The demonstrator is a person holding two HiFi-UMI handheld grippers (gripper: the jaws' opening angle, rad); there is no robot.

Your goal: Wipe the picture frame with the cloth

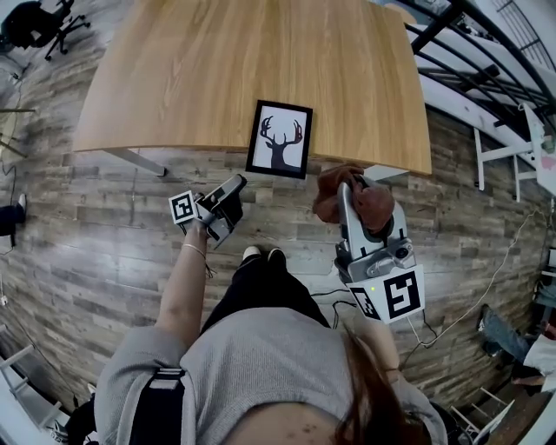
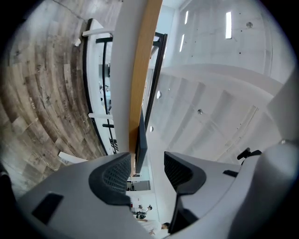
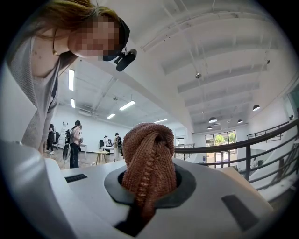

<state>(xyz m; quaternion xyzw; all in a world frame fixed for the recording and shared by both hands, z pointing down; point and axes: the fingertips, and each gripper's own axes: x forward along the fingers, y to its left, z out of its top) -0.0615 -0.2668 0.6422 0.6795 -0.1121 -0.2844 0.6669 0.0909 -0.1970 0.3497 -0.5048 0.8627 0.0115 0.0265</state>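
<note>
The picture frame [image 1: 278, 139], black-edged with a deer silhouette, lies flat on the wooden table [image 1: 217, 69] close to its near edge. My left gripper [image 1: 234, 189] hangs over the floor just below and left of the frame, open, with nothing between its pads. In the left gripper view its jaws [image 2: 147, 170] stand apart, and the frame's dark edge [image 2: 141, 135] and the table's edge [image 2: 142, 70] show ahead of them. My right gripper [image 1: 349, 195] is shut on a bunched brown knitted cloth [image 1: 372, 204], right of the frame. The cloth [image 3: 149, 154] fills the right gripper [image 3: 149, 182].
A black office chair [image 1: 43, 22] stands on the wood-plank floor at the far left. Dark railings [image 1: 473, 61] and white frames run along the right side. A cable [image 1: 486, 287] trails over the floor at right. Several people stand far off in the right gripper view.
</note>
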